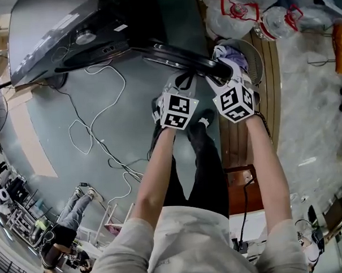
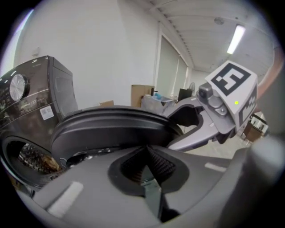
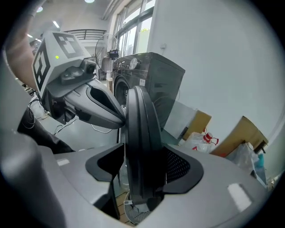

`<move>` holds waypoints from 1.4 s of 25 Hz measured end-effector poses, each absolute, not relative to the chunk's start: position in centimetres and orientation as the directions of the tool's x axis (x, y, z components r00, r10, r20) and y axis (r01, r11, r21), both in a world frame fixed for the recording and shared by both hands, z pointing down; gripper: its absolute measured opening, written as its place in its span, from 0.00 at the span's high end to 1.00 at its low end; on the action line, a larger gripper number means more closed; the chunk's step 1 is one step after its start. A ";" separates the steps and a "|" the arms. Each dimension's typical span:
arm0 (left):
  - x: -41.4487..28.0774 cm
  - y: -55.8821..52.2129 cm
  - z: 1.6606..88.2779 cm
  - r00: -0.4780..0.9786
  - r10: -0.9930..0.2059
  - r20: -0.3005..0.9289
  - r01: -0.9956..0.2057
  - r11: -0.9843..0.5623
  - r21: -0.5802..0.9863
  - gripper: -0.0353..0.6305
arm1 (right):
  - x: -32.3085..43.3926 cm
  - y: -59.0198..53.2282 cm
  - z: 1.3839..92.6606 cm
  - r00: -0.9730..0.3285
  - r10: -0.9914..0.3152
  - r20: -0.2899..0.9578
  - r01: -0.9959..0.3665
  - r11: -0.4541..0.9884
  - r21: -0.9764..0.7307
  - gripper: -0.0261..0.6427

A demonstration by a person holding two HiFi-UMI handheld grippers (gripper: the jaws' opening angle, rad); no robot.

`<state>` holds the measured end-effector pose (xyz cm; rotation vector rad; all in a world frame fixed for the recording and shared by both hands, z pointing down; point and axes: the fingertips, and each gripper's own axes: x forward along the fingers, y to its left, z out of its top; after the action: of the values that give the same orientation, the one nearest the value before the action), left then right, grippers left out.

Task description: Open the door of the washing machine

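Since the washing machine (image 1: 53,31) at the far left already shows its drum opening (image 2: 26,162) uncovered, the main part of the task looks done. The door (image 1: 173,54) stands swung well out from the front, with its free edge reaching right toward the two grippers. What may be left, as I judge it, is only to carry the door a little wider and let go. How much more the hinge allows cannot be told.

Both forearms stretch forward side by side from the body, and the grippers slant down toward the door's outer edge, their marker cubes close together.

The left gripper (image 2: 146,164) has its jaws fully together with nothing between them. The door's dark rim lies across its view just beyond the tips, so it sits right beside the edge, perhaps braced against it. Whether it touches cannot be made out.

Further right, the right gripper (image 3: 142,169) is rolled differently, since the rim stands upright in its view. Its jaws are closed on that rim, which fills the gap between the pads, so this hand has hold of the door and is the one guiding it.
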<state>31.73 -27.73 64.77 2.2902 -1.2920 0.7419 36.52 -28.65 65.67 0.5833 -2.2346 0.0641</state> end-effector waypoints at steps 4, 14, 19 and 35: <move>32.1 -28.5 64.8 0.390 -0.675 0.627 -0.898 -0.429 0.098 0.86 | 38.4 -29.2 65.0 -0.568 -0.424 0.705 -0.497 0.860 0.116 0.59; 32.4 -30.4 64.9 0.354 -0.691 0.630 -0.927 -0.348 0.140 0.86 | 40.1 -26.2 62.5 -0.564 -0.481 0.671 -0.614 0.788 0.048 0.59; 32.3 -30.4 64.5 0.353 -0.692 0.629 -0.927 -0.351 0.134 0.86 | 39.5 -21.0 63.1 -0.570 -0.473 0.671 -0.645 0.764 -0.009 0.59; 27.9 -28.7 59.1 0.361 -0.737 0.571 -0.929 -0.336 0.153 0.86 | 39.9 -15.9 55.7 -0.489 -0.629 0.605 -0.820 0.568 -0.071 0.59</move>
<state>27.92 -28.66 59.07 2.1723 -1.4460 0.5648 39.92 -15.91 55.74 1.1580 -2.2777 0.4810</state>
